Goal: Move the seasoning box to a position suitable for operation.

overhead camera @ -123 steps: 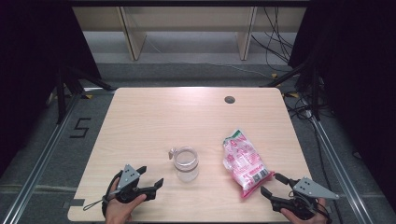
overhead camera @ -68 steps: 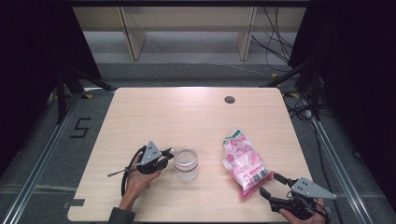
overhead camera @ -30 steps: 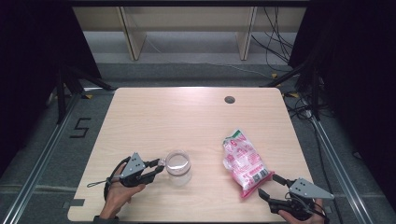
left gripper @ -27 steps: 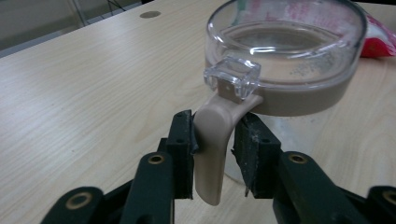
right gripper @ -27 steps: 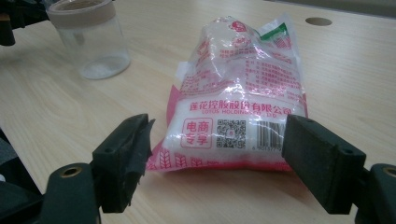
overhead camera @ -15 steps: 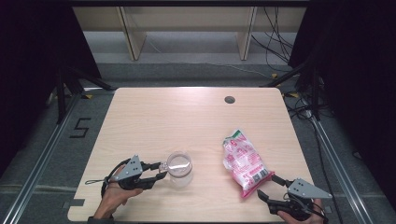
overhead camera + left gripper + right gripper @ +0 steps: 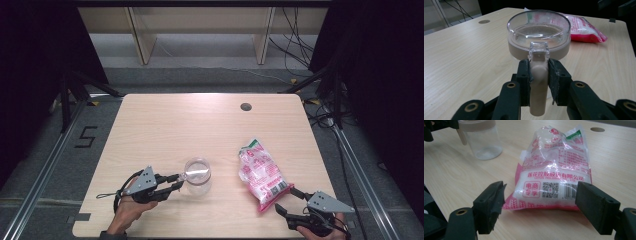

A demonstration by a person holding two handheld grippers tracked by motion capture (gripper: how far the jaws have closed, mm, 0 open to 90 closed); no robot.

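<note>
1. Jar (image 7: pixel 197 176), clear with a beige collar, stands on the bench (image 7: pixel 165 125) near its front edge; our left claw (image 7: pixel 538 72) has just been closing and now pinches the jar's beige latch handle (image 7: pixel 538 87).
2. Lid (image 7: pixel 538 27) sits shut; we judge opening it is the step in hand.
3. Sugar bag (image 7: pixel 554 167) lies unopened before our right claw (image 7: pixel 540 200), jaws wide, not touching.
4. Left to do, likely: open the jar, then fill it.
</note>
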